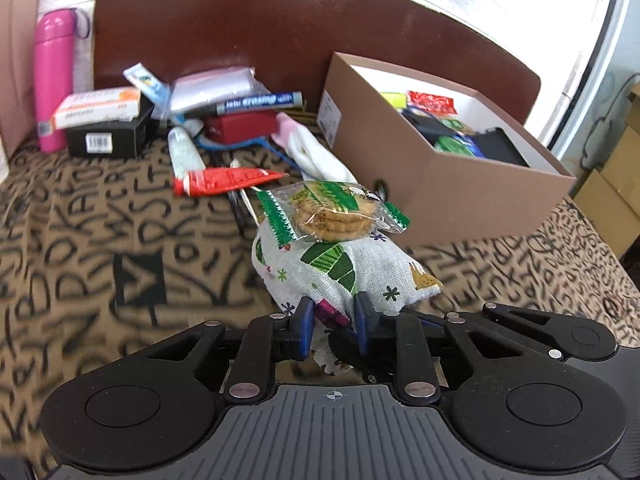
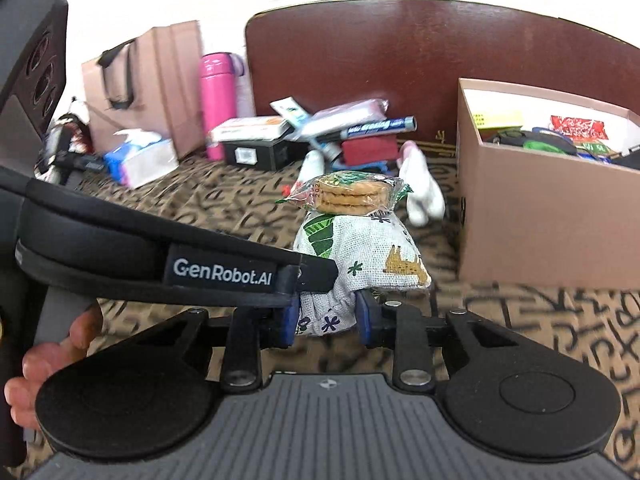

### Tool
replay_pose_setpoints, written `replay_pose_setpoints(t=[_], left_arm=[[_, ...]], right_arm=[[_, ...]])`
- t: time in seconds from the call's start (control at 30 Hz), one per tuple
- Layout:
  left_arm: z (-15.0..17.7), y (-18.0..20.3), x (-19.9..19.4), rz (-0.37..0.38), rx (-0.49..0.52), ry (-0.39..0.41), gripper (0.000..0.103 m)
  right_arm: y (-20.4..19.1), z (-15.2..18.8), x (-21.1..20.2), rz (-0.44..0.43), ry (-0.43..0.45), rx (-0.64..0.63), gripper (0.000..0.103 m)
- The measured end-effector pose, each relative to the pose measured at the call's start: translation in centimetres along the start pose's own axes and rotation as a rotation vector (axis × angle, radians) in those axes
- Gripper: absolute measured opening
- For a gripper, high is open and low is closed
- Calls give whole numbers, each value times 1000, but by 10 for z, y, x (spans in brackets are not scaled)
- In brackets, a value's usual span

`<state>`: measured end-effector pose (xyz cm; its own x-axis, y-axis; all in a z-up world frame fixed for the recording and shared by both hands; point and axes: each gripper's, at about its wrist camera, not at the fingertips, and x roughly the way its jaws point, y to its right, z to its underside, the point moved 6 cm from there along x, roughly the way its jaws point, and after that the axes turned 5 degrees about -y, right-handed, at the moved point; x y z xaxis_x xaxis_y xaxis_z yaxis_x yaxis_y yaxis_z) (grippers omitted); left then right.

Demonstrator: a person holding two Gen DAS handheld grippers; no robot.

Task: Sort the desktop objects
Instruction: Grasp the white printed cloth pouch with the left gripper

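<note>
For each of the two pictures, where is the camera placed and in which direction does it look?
Left wrist view: sits on the left gripper, looks forward and downward at the printed pouch it clamps, with the cardboard box beyond on the right.
Right wrist view: sits on the right gripper, looks forward and downward at the same pouch, which it also clamps; the left gripper's side and a hand show on the left.
Shared: pouch, cookie packet on top, box, pink bottle.
</note>
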<state>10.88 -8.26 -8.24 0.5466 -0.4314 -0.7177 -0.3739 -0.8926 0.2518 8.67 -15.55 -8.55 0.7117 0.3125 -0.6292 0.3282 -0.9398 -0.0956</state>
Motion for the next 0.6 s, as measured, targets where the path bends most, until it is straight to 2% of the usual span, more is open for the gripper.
replay_pose_setpoints(t=[0.13,0.3,0.4,0.43,0.47,0.5,0.6], left_arm=[[23,9,-15,-1,-10,-5,18],[28,19,-21,-14,11,-7,19],[24,26,-29,-1,24,19,20],[23,28,-31,5,31,27,20],[21,30,-33,7,35,33,22],[20,32,-33,7,38,37,30],[14,35,-29,12,50,42,32]], right_arm=[[-7,16,-21,-23,-9,-7,34],[-7,24,-31,-24,3,5,36],[-3,23,-39,-7,33,19,48],[-1,23,-42,2,41,20,48],[1,22,-45,12,52,23,48],[3,21,-46,19,61,26,48],[7,19,-50,42,88,26,52]])
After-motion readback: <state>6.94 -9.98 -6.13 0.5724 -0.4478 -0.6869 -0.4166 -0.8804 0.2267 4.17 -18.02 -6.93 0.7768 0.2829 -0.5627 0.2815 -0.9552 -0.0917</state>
